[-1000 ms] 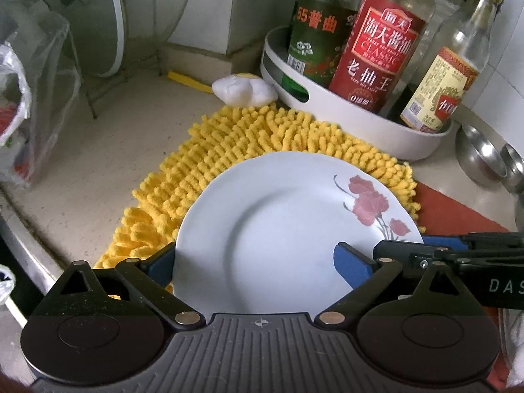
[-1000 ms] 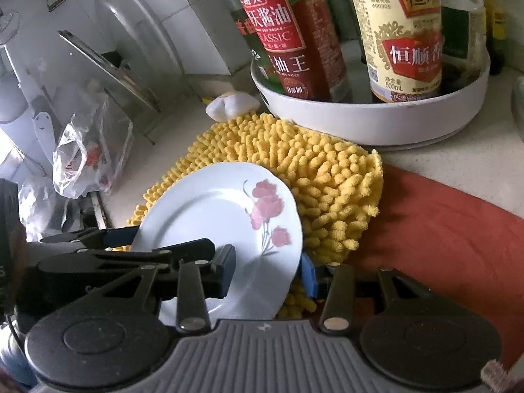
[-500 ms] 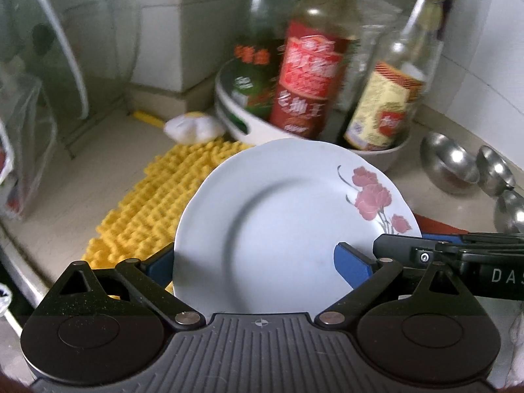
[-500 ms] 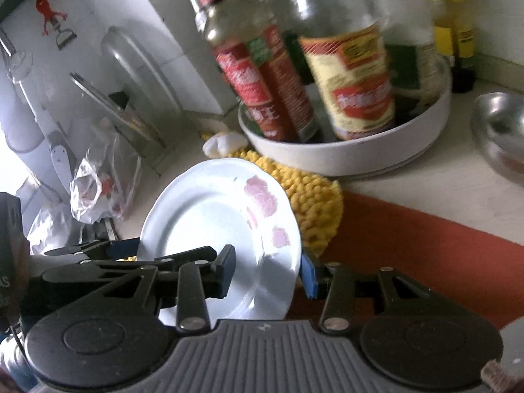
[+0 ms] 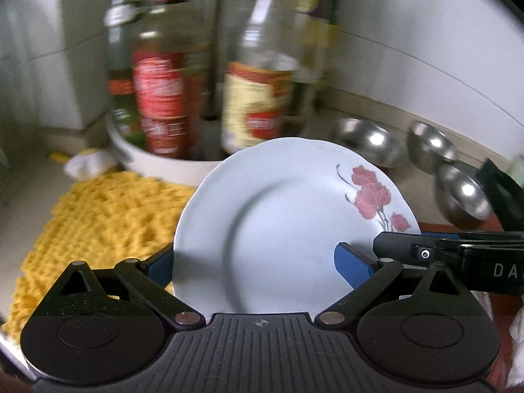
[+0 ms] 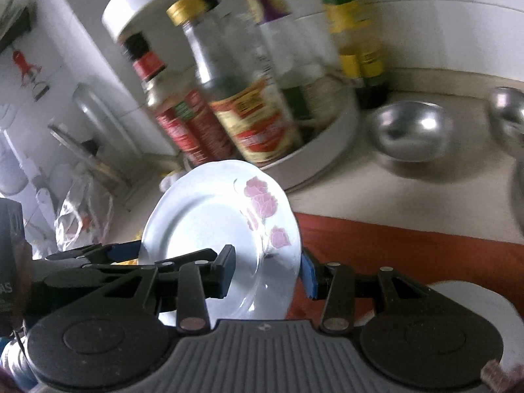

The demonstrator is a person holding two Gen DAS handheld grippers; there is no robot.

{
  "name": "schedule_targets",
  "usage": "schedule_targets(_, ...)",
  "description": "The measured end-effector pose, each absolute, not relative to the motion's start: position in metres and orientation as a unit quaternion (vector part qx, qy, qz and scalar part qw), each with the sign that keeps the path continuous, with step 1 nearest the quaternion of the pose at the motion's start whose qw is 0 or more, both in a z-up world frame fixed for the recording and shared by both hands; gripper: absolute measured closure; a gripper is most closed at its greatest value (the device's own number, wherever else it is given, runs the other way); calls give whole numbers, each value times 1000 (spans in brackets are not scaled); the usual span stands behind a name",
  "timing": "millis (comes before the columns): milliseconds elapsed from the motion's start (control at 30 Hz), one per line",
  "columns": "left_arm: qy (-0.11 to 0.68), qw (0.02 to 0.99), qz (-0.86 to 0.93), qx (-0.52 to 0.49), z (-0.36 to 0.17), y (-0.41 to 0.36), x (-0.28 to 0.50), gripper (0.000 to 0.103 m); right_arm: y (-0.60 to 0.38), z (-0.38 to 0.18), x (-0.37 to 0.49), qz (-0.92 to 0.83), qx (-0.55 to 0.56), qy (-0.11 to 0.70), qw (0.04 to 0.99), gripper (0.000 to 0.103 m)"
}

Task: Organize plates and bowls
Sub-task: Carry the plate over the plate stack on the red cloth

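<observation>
Far left: yellow shaggy mat (image 5: 88,216) on the counter. Centre: white flowered plate (image 5: 278,229), lifted and tilted, clear of the mat. Left gripper (image 5: 255,262) clamped on its near-left rim, blue pads either side. Right gripper (image 6: 267,270) pinched narrow on its right edge. Behind: white tray (image 5: 163,160) of blurred bottles (image 5: 160,98). Far right: steel bowls (image 5: 366,144), red cloth (image 6: 409,249) beneath.

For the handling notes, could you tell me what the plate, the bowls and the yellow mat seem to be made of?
Plate: probably glazed ceramic, possibly melamine; smooth glossy white with a printed pink flower.
Bowls: metal, likely stainless steel; silvery with bright highlights.
Yellow mat: soft chenille-like fabric; nubby tufted pile, matte.
</observation>
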State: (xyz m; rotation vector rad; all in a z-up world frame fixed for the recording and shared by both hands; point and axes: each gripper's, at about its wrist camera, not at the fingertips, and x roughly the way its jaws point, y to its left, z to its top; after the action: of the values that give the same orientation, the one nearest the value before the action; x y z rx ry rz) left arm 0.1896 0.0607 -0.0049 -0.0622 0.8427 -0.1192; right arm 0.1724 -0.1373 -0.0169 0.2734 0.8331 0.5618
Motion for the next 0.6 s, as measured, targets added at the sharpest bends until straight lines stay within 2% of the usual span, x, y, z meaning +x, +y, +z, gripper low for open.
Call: schedule_targets(600,429,883,-188,32,-23,-58,180,3,-268,-27,111,132,197,393,888,63)
